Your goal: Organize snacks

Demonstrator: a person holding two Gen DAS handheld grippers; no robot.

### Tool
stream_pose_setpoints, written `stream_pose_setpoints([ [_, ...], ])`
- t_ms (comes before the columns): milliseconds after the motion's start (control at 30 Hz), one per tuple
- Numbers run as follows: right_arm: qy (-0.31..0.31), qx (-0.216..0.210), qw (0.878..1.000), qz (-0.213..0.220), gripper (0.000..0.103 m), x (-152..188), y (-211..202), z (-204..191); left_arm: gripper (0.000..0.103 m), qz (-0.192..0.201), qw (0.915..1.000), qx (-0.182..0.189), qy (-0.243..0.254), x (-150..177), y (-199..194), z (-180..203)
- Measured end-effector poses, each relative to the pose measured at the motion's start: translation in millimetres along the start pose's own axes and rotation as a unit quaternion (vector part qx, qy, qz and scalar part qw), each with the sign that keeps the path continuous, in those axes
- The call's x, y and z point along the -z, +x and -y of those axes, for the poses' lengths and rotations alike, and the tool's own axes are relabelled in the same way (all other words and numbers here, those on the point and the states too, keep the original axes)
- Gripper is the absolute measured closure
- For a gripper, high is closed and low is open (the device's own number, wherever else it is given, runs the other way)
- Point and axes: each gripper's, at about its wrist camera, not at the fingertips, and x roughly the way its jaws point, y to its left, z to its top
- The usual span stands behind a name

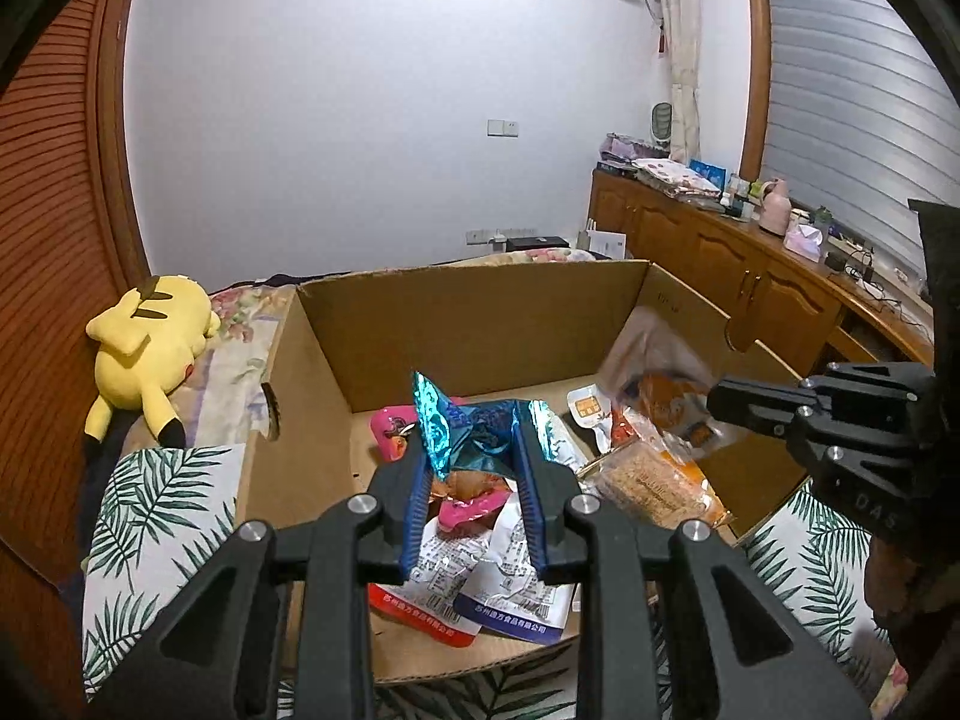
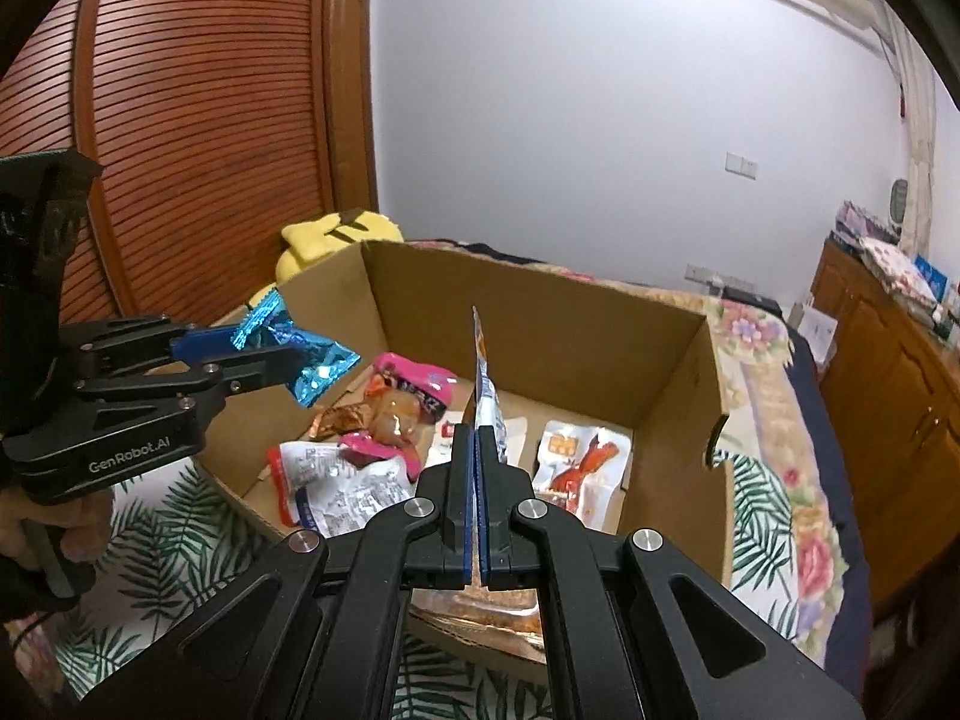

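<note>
Snacks fill my two tongs above an open cardboard box (image 1: 468, 324) on the bed: my left tongs (image 1: 474, 450) are clamped on a shiny blue foil packet (image 1: 462, 426), its crumpled ends sticking up past the blue pads, while my right tongs (image 2: 478, 450) are pressed together on the thin edge of a clear orange-printed snack bag (image 1: 660, 384), which in the right wrist view stands edge-on as a narrow strip rising from between the pads. Both packets hang over the inside of the box. Below them, on the box floor, lie more snacks: a pink-wrapped packet (image 2: 408, 384) near the middle, two white pouches, one red-edged (image 1: 420, 582) and one blue-edged (image 1: 516, 588), at the near side, a white and orange sachet (image 2: 576, 462) towards the right wall, and a clear bag of pale crispy pieces (image 1: 654, 486) close to the near right corner. The box sits partly on a leaf-print cloth (image 1: 162, 516) spread over a floral bedspread (image 2: 774, 420). A yellow plush toy (image 1: 150, 354) lies on the bed beside the box's left wall. Beyond stand a slatted wooden wardrobe door (image 2: 198, 132), a pale wall and, to the right, a wooden cabinet (image 1: 720, 264) with assorted clutter on top, under a shuttered window (image 1: 840, 96).
</note>
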Motion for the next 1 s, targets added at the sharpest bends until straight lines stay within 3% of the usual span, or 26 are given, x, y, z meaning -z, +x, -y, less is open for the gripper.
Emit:
stream_pose_setpoints([
  [367, -0.001, 0.000, 1.000, -0.001, 0.103, 2.7, 0.3, -2.6, 0.075, -0.005, 0.9998, -0.011, 0.015, -0.9, 6.0, 7.5],
  [633, 0.008, -0.004, 1.000, 0.001, 0.103, 10.3, -6.2, -7.8, 0.067, -0.003, 0.9997, -0.017, 0.015, 0.6, -0.9, 9.5],
  [1000, 0.030, -0.002, 0.999, 0.018, 0.101, 22.7, -57.5, -27.6, 0.062, 0.020, 0.9992, -0.021, 0.027, 9.1, -70.3, 25.5],
])
